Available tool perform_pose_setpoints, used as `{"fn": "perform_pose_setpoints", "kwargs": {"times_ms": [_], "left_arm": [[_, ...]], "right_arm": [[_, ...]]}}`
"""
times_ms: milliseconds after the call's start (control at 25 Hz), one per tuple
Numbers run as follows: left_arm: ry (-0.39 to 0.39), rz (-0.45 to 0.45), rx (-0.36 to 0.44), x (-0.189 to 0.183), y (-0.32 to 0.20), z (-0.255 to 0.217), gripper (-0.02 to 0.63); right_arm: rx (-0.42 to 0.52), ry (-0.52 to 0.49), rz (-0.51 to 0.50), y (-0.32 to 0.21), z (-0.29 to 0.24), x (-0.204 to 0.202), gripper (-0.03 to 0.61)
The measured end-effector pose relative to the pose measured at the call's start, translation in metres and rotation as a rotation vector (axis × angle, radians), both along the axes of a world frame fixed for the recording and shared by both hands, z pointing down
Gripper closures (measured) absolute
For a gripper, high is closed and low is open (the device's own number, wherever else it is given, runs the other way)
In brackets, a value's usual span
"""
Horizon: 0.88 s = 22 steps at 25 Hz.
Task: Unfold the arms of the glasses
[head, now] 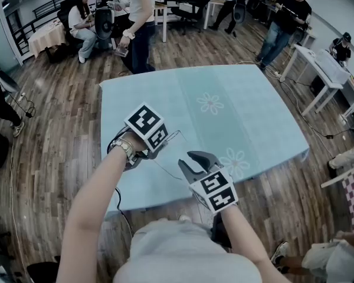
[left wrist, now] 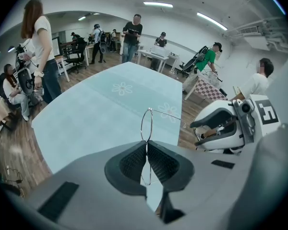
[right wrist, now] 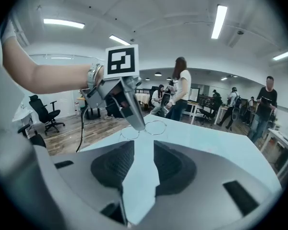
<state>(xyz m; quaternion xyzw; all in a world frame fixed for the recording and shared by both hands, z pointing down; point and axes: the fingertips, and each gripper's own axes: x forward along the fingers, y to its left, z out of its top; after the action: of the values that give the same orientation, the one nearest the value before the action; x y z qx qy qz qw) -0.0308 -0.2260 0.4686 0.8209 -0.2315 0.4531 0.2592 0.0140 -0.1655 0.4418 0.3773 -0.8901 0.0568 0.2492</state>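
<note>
My left forearm fills the bottom of the head view, nearest of all. At its end my left gripper has its fingers pinched tight on the glasses. They grip the thin wire frame at what looks like the bridge, one lens ring standing above the pads, held in the air over the near part of the bench. A thin arm runs off toward three o'clock, so I judge it partly out.

My right gripper, at about four o'clock of the left, has its fingers wide with nothing between them. To do this well I should hold the frame firm, close lightly near an arm's tip and swing it about its hinge without bending the wire.

One person stands beyond the bench at eleven o'clock, another at one o'clock, and white tables at two o'clock. None of them stands between my grippers.
</note>
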Motion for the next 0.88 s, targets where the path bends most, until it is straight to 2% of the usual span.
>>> {"fn": "perform_pose_setpoints", "kwargs": {"times_ms": [120, 240, 440, 640, 880], "left_arm": [[-0.002, -0.021, -0.004, -0.002, -0.001, 0.004, 0.595], [0.029, -0.064, -0.002, -0.004, -0.003, 0.004, 0.595], [0.070, -0.165, 0.013, -0.016, -0.009, 0.006, 0.595], [0.088, -0.237, 0.018, -0.018, -0.002, 0.014, 0.595], [0.073, -0.286, -0.008, -0.021, 0.010, 0.030, 0.595]], "right_arm": [[0.034, -0.052, 0.077, -0.009, -0.008, 0.022, 0.450], [0.071, -0.099, 0.150, -0.015, -0.015, 0.040, 0.456], [0.119, -0.114, 0.241, -0.021, -0.018, 0.053, 0.477], [0.135, -0.116, 0.283, -0.021, -0.015, 0.060, 0.522], [0.162, -0.093, 0.317, -0.021, -0.007, 0.063, 0.566]]}}
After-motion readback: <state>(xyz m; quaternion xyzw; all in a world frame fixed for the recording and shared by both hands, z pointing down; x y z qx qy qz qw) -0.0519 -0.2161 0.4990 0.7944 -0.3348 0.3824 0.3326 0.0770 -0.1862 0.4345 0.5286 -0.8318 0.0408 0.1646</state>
